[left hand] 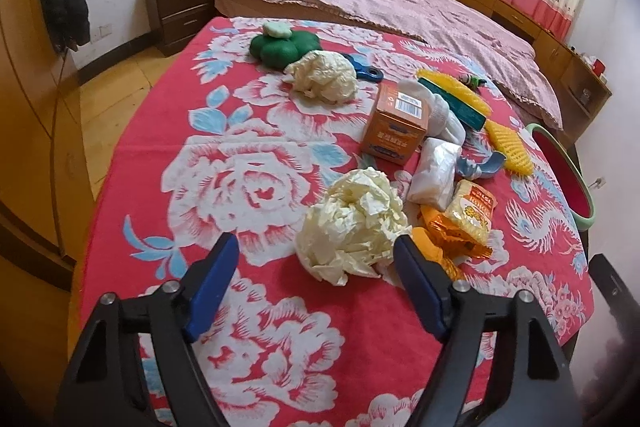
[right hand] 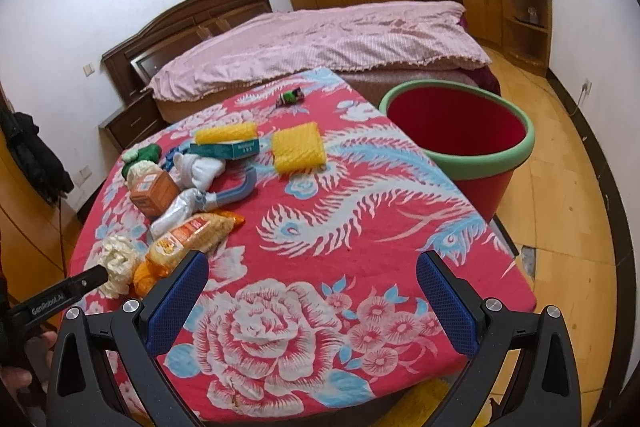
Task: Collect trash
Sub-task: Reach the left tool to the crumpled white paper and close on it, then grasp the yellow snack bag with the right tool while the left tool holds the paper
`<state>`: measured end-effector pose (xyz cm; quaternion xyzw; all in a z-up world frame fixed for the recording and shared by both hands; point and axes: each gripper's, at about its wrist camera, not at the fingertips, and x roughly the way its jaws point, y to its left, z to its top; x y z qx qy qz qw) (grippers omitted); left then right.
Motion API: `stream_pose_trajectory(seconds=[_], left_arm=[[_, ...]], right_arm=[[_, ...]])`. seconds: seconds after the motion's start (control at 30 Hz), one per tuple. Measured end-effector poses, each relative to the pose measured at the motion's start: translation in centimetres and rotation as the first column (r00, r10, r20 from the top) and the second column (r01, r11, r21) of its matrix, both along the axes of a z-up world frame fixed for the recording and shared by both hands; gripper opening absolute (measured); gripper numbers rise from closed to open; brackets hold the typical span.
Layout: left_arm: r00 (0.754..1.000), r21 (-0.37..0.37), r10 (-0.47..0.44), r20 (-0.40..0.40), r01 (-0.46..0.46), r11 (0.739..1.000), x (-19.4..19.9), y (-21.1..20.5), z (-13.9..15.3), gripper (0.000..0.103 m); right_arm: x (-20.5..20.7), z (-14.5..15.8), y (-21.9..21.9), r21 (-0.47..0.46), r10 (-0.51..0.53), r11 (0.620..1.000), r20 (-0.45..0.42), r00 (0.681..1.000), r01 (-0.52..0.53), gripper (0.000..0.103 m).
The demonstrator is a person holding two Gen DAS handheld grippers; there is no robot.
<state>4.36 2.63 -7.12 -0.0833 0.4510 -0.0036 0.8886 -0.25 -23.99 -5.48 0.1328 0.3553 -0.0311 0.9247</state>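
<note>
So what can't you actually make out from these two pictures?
- Red bucket: its bottom is hidden by its own wall in the right wrist view; the table edge cuts it off in the left wrist view.
- Orange box: print too small to read.
- Orange snack wrapper: partly covered by the noodle packet in the left wrist view.
- Small green thing: too small to identify.

Readable on left gripper (right hand: 94, 278) arm: "GenRobot.AI". Barcode on orange box (left hand: 394, 123), digits too small; print on snack bag (left hand: 472, 213) and teal box (right hand: 228, 149) illegible.
</note>
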Motion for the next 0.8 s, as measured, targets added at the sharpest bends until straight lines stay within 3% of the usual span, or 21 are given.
stream_pose_trajectory(seconds=[0.2, 0.47, 0.57, 0.8], left_arm=[[0.999, -0.074, -0.034, -0.027, 0.032, 0.997, 0.9, -0.3, -0.9, 0.061], [0.997, -0.125, -0.069, 0.021, 0.071, 0.990, 0.9, -0.2, -0.7, 0.037], [0.997, -0.152, -0.065, 0.034, 0.070, 0.986, 0.9, 0.3, -0.6, 0.017], [0.996, -0.171, -0.057, 0.073, 0.069, 0.983, 0.7, 1.3, -0.1, 0.016]], right_arm=[[0.9, -1.2, -0.2, 0.035, 0.019, 0.999, -0.034, 0.999, -0.017, 0.103], [1.5, -2.0, 0.4, 0.083, 0.057, 0.995, -0.043, 0.997, -0.054, 0.103], [2.0, -2.3, 0.9, 0.087, 0.076, 0.994, -0.061, 0.995, -0.070, 0.103], [3.0, -2.6, 2.0, 0.145, 0.119, 0.984, -0.083, 0.989, -0.107, 0.103]])
